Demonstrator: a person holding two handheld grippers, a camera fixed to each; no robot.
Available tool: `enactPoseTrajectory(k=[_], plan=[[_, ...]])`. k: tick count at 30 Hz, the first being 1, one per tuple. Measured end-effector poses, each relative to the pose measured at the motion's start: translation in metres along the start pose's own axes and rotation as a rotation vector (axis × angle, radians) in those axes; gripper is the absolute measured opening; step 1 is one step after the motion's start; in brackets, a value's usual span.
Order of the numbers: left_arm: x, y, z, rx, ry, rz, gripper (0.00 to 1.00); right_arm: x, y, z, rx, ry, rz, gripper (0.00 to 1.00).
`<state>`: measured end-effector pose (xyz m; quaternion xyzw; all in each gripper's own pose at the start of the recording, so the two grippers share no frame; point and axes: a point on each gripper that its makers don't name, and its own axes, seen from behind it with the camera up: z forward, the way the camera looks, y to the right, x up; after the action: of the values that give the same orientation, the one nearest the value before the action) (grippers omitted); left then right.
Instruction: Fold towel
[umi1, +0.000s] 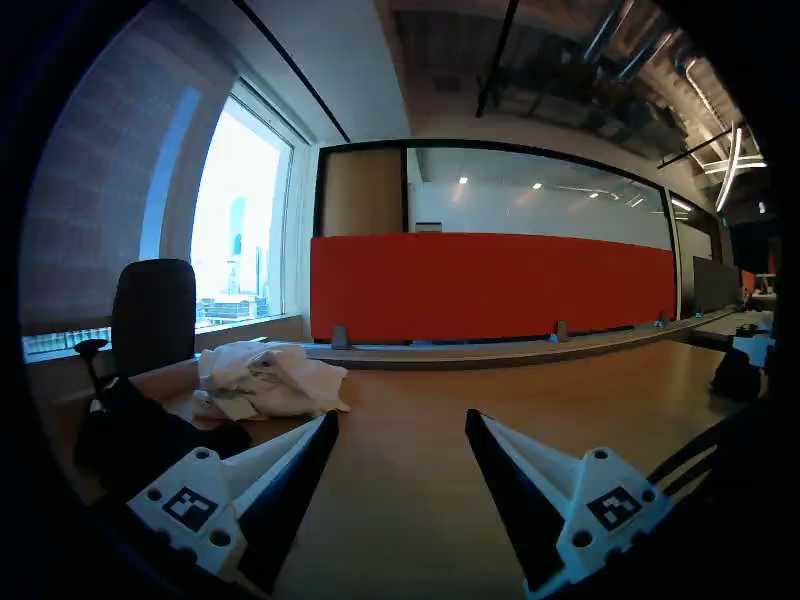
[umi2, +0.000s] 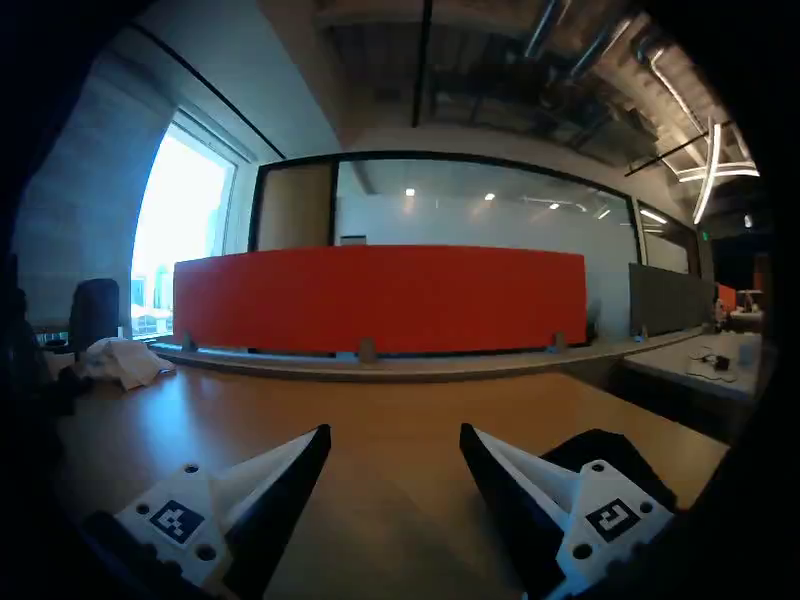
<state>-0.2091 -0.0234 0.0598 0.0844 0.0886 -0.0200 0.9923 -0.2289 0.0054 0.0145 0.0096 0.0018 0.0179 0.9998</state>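
A crumpled white towel (umi1: 266, 379) lies in a heap on the wooden table (umi1: 420, 420), ahead and to the left of my left gripper (umi1: 400, 416). That gripper is open, low over the table, with nothing between its fingers. In the right gripper view the same towel (umi2: 120, 361) shows small at the far left of the table (umi2: 400, 420). My right gripper (umi2: 395, 430) also stands open over bare wood, far from the towel.
A red divider panel (umi1: 490, 285) runs along the table's far edge. A black office chair (umi1: 152, 315) stands by the window at left, with a dark object (umi1: 140, 435) on the table near it. A black item (umi2: 610, 455) lies beside my right gripper.
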Motion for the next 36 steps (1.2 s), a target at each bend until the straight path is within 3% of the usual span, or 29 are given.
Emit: enactPoseTrajectory(k=[36], plan=[[0.0085, -0.0009, -0.0024, 0.000, -0.004, 0.002, 0.95, 0.0018, -0.0004, -0.0008, 0.000, 0.003, -0.001, 1.00]])
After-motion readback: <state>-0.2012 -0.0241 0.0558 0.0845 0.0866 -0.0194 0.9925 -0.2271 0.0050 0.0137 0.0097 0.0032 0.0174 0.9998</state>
